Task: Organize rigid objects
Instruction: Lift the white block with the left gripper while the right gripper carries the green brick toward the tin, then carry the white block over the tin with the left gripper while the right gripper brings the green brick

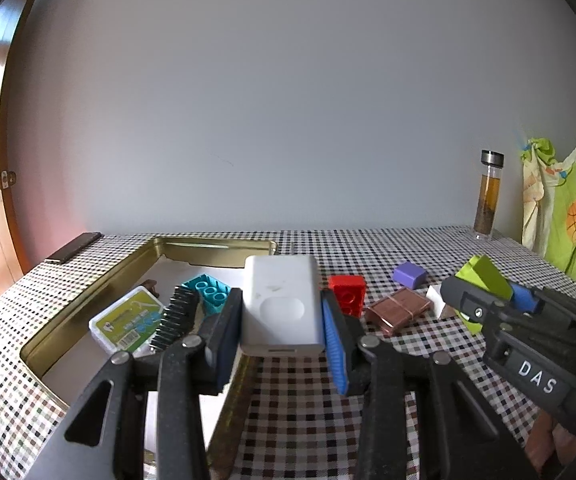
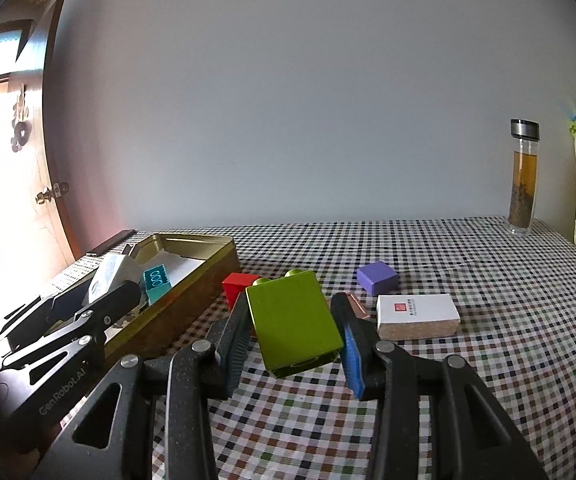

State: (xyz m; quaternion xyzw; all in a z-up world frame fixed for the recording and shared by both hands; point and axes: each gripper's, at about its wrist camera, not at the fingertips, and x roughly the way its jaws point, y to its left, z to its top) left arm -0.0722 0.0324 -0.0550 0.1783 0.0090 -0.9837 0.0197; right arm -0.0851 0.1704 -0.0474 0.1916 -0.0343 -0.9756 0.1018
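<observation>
My left gripper (image 1: 282, 320) is shut on a white power bank (image 1: 282, 304), held above the near right rim of the gold tin (image 1: 88, 296). The tin holds a teal brick (image 1: 208, 290), a green-labelled box (image 1: 126, 318) and a black comb (image 1: 176, 316). My right gripper (image 2: 292, 328) is shut on a green brick (image 2: 292, 318), held above the checked cloth, right of the tin (image 2: 192, 288). On the cloth lie a red brick (image 2: 236, 284), a purple cube (image 2: 378, 278), a white box (image 2: 418, 314) and a copper-coloured case (image 1: 398, 310).
A glass bottle of brown liquid (image 2: 523, 176) stands at the back right of the table. A dark phone (image 1: 74, 247) lies at the back left edge. A colourful cloth (image 1: 560, 208) hangs at the right. A wooden door is on the left.
</observation>
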